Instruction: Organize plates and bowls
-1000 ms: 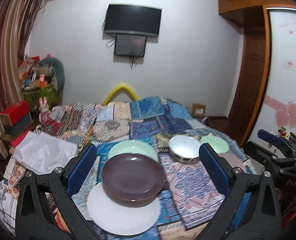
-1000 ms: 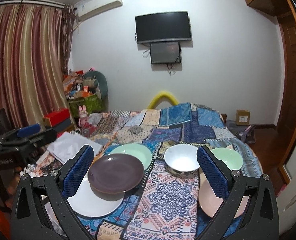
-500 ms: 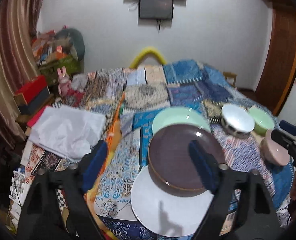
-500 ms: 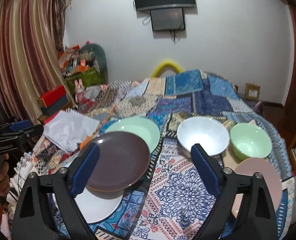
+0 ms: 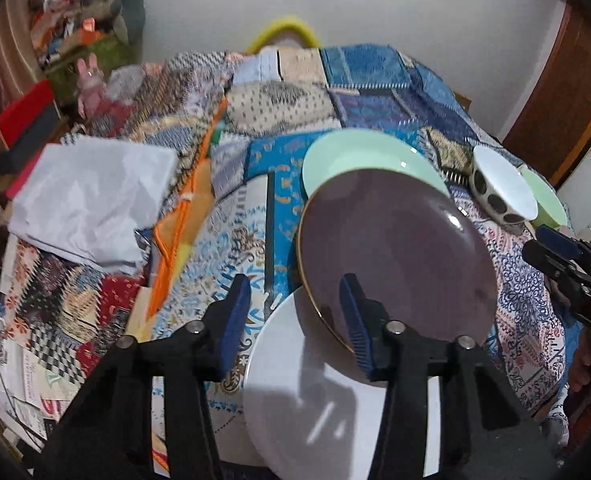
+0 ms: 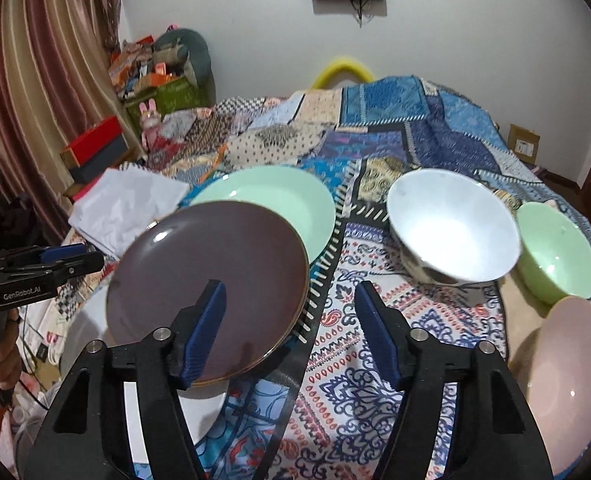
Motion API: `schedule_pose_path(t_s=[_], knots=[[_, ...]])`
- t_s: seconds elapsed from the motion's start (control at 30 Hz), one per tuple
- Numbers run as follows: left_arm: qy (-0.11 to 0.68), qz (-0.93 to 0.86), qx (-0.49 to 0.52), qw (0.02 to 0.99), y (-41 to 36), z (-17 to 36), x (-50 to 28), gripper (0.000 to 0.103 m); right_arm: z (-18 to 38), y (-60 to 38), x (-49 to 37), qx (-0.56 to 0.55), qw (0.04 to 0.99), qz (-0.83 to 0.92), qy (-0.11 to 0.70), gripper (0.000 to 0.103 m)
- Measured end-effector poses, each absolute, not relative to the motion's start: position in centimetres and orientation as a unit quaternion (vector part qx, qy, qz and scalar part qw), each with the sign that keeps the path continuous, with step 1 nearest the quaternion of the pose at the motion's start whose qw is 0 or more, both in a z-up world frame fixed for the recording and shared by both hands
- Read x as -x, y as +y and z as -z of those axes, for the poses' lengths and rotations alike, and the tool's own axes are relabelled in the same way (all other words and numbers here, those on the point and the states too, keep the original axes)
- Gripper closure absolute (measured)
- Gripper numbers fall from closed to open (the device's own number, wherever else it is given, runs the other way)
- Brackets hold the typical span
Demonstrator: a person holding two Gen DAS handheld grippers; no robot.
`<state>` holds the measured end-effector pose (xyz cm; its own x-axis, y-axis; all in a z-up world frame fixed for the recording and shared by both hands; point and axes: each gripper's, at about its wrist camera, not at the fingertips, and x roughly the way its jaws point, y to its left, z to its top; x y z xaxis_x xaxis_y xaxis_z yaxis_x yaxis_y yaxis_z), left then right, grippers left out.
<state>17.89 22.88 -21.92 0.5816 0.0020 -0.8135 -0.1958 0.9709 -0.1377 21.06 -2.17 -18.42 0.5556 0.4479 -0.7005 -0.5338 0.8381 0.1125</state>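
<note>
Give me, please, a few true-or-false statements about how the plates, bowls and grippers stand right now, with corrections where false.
1. The brown plate lies partly on the white plate. True.
2. The white bowl sits inside the green bowl. False: they stand side by side.
3. The right gripper grips the pink plate. False: its jaws hold nothing.
4. The left gripper hovers at the brown plate's near rim. True.

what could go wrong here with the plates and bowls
1. The brown plate lies tilted, overlapping the white plate and green plate; lifting its near rim with the left gripper could make it slide.
2. The left gripper's jaws have just been closing, with only the plate's edge between them; a thin bite may slip.
3. The white bowl leans beside the green bowl; a nudge could knock them.
</note>
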Motion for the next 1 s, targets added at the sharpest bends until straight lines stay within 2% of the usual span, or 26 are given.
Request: schedule_pose_path(t_s=[0.13,0.27,0.5,0.57,0.63,1.0], knots=[[0.465,-0.040,0.113,0.877,22.9,23.0,-18.8,0.063,19.7,-1.4,-22.2,0.065,0.872,-0.279,0.396,0.049],[0.474,-0.031,0.122,0.871,23.2,23.9,-19.9,0.071,20.6,-1.0,-23.2,0.060,0.863,-0.281,0.416,0.052],[0.480,-0.013,0.131,0.867,23.3,24.5,-21.1,0.074,21.8,-0.6,-24.0,0.058,0.848,-0.284,0.444,0.056],[0.483,-0.009,0.132,0.866,23.3,24.8,-21.3,0.075,22.1,-0.5,-24.3,0.057,0.842,-0.290,0.452,0.065],[0.485,-0.003,0.132,0.864,23.2,25.0,-21.6,0.077,22.4,-0.4,-24.7,0.055,0.835,-0.295,0.461,0.068],[0.486,0.006,0.121,0.865,22.7,25.1,-22.0,0.077,22.8,0.1,-25.1,0.036,0.827,-0.307,0.469,0.074]])
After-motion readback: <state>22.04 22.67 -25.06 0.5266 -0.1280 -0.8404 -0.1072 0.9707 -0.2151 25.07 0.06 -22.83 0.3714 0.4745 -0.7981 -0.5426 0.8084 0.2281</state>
